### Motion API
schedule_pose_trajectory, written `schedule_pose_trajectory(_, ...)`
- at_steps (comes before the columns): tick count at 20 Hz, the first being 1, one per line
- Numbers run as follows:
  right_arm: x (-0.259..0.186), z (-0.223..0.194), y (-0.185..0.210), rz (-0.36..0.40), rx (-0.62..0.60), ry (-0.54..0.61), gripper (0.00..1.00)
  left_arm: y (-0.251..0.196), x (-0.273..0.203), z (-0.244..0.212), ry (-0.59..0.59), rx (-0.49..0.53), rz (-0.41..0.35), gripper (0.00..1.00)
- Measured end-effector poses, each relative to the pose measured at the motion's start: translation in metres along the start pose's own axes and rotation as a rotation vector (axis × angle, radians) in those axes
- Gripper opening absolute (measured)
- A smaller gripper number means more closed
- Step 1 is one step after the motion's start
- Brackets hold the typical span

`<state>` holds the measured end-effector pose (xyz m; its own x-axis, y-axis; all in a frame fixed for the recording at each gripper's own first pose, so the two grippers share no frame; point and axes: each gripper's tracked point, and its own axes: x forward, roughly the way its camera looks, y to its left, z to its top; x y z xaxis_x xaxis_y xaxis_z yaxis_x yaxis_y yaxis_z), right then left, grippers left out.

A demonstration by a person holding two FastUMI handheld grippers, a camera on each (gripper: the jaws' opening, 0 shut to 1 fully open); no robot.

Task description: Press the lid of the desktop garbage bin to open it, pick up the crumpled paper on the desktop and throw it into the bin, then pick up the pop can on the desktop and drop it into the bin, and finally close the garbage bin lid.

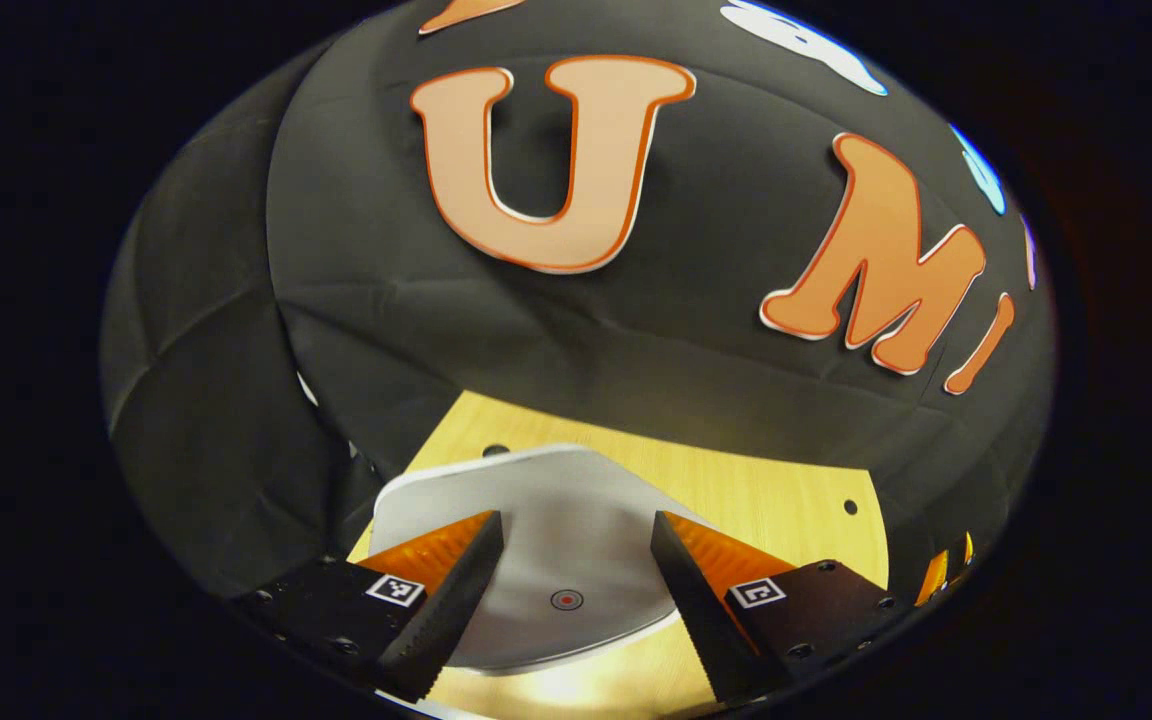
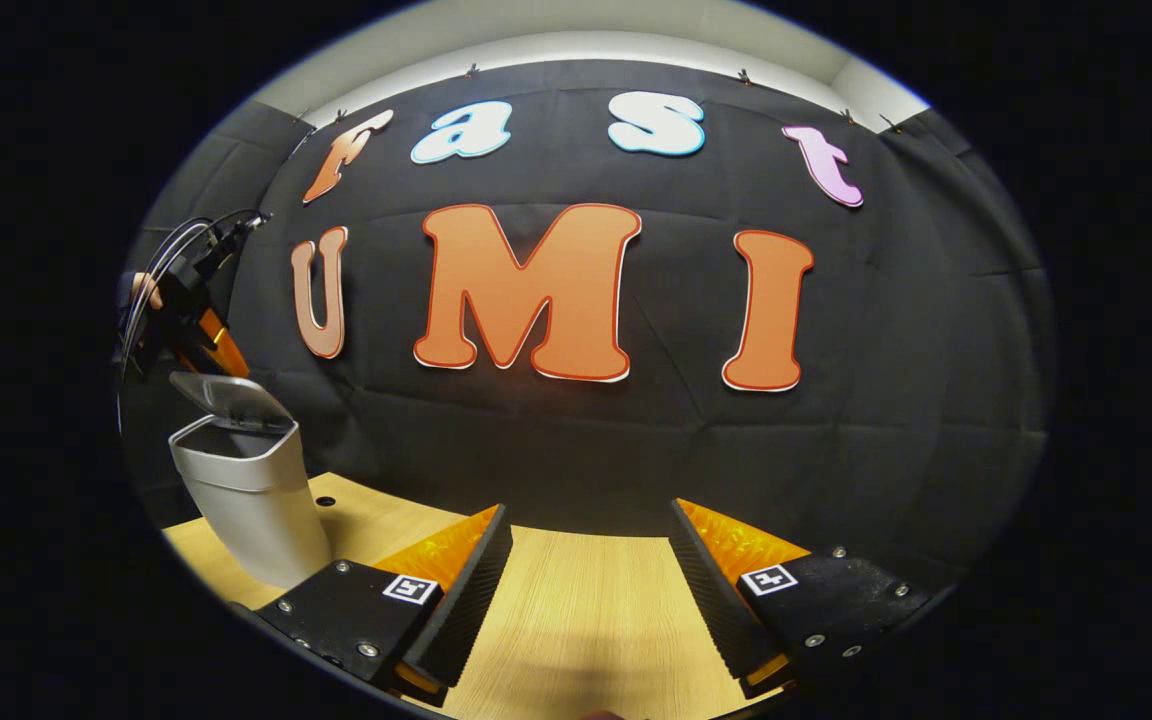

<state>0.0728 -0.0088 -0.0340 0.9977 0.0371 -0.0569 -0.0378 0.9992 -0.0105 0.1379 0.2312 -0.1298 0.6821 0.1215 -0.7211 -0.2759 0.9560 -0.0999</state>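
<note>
- Garbage bin point(image 2: 254, 490), pale grey, stands on the table point(image 2: 576, 610) at lower left of the right gripper view, its lid point(image 2: 231, 398) tilted up
- Left claw point(image 1: 576, 590) spread, grasping nothing, poised over the lid at lower centre
- Risk: an off-centre push could tip the light bin
- Right claw point(image 2: 591, 590) released over bare wood

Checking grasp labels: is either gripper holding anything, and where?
Nothing held. Left gripper is open above the bin lid; right gripper is open over the bare table.
</note>
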Motion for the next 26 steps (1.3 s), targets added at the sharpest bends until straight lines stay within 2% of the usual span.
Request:
schedule_pose_trajectory(3,-0.001,0.0,-0.001,0.001,0.006,-0.002,0.94,0.002,0.002,-0.034,0.145,0.028,0.007,0.95)
schedule_pose_trajectory(6,-0.003,-0.002,-0.003,0.002,0.008,0.001,0.94,0.011,0.002,-0.053,0.226,0.077,0.038,0.96)
schedule_pose_trajectory(9,-0.004,-0.005,-0.004,-0.001,0.01,0.007,0.94,0.017,-0.001,-0.08,0.354,0.077,0.075,0.97)
schedule_pose_trajectory(17,-0.007,-0.01,-0.006,0.002,0.022,0.017,0.94,0.016,0.01,-0.075,0.315,0.198,0.044,0.98)
schedule_pose_trajectory(21,-0.012,-0.006,-0.002,0.012,0.02,0.005,0.94,0.016,0.01,-0.074,0.303,0.189,0.048,0.98)
schedule_pose_trajectory(24,-0.015,-0.004,-0.005,0.009,0.03,0.002,0.94,0.016,0.009,-0.073,0.291,0.143,0.102,0.97)
schedule_pose_trajectory(26,-0.019,0.0,-0.007,0.006,0.033,-0.002,0.94,0.006,0.0,-0.071,0.258,0.124,0.088,0.97)
